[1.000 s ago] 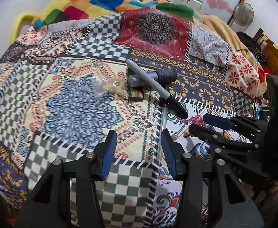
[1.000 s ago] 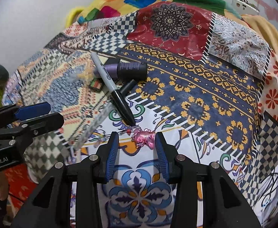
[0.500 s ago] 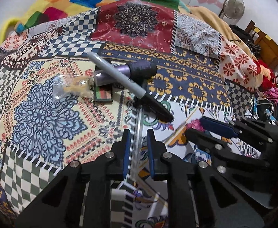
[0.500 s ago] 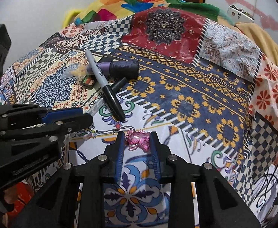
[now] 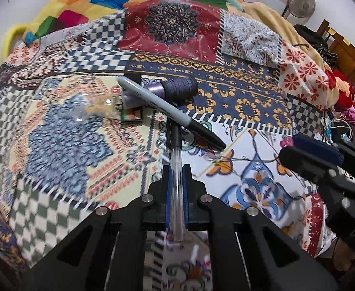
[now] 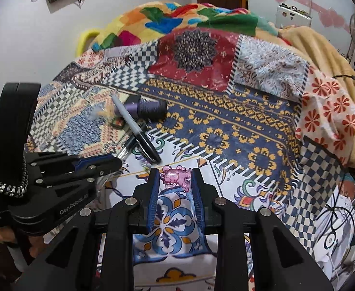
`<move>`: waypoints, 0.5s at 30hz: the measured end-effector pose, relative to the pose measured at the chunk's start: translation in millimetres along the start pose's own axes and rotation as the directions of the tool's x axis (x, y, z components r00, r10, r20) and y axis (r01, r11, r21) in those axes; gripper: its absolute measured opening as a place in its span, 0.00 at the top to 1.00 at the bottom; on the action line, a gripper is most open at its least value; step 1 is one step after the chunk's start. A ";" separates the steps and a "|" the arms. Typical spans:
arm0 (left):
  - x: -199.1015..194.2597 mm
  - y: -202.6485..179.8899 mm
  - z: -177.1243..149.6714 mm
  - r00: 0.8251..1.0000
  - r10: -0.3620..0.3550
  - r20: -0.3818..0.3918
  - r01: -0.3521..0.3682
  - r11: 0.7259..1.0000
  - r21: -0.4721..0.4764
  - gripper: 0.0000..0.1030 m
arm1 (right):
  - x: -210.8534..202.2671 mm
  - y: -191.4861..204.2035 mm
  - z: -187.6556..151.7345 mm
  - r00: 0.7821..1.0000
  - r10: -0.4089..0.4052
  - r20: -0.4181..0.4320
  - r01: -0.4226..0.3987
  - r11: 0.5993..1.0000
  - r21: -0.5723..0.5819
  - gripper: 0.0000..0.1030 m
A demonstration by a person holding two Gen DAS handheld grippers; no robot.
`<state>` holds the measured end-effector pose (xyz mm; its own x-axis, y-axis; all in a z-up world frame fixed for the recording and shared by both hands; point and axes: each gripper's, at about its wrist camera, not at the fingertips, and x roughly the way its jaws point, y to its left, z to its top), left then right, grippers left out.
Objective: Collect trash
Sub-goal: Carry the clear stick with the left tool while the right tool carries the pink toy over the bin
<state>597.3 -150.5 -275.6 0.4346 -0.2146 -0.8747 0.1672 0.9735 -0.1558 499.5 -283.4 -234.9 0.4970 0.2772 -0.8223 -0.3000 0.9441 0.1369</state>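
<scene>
Both grippers grip: the left gripper (image 5: 176, 184), jaws closing, pinches a clear pen (image 5: 176, 169), the right gripper (image 6: 175, 184) a pink charm (image 6: 175, 177); next, lift clear.

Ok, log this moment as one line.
left gripper: closing on clear pen | right gripper: shut on pink charm | black marker: on patchwork bedspread

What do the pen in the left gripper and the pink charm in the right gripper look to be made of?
Pen: clear hard plastic barrel, since the quilt pattern shows through; dark cap end. Pink charm: glossy translucent plastic or resin, judging by bright highlights and see-through tint; which one is unclear.
</scene>
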 end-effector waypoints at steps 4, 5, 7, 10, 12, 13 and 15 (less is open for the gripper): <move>-28.9 3.3 -6.2 1.000 0.018 0.016 -0.018 1.000 -0.007 0.93 | -20.8 4.3 2.6 1.000 0.010 0.025 -0.010 1.000 0.006 0.77; -34.6 4.0 -7.3 1.000 0.024 0.021 -0.023 1.000 -0.009 0.93 | -26.1 6.3 3.0 0.999 0.010 0.032 -0.010 1.000 0.006 0.77; -50.7 7.8 -10.7 0.999 0.026 0.034 -0.026 0.999 -0.021 0.93 | -35.0 8.4 3.0 0.999 0.011 0.043 -0.011 1.000 0.004 0.77; -74.7 10.9 -15.8 0.997 0.038 0.060 -0.036 0.999 -0.031 0.93 | -52.8 14.8 4.0 0.998 0.014 0.062 -0.014 1.000 0.001 0.77; -90.3 12.9 -18.6 0.996 0.041 0.078 -0.038 0.998 -0.040 0.93 | -61.6 17.2 4.9 0.997 0.017 0.072 -0.017 1.000 -0.002 0.77; -99.5 13.7 -20.3 0.995 0.042 0.090 -0.038 0.998 -0.045 0.93 | -68.4 20.0 5.6 0.997 0.018 0.080 -0.018 1.000 -0.004 0.77; -115.0 15.5 -22.7 0.993 0.045 0.109 -0.039 0.998 -0.050 0.93 | -78.8 25.8 7.2 0.996 0.018 0.093 -0.017 1.000 -0.012 0.77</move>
<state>529.8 -108.9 -187.9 0.5353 -0.1781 -0.8256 0.1052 0.9840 -0.1441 458.5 -279.6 -162.6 0.5649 0.3099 -0.7647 -0.3183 0.9369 0.1445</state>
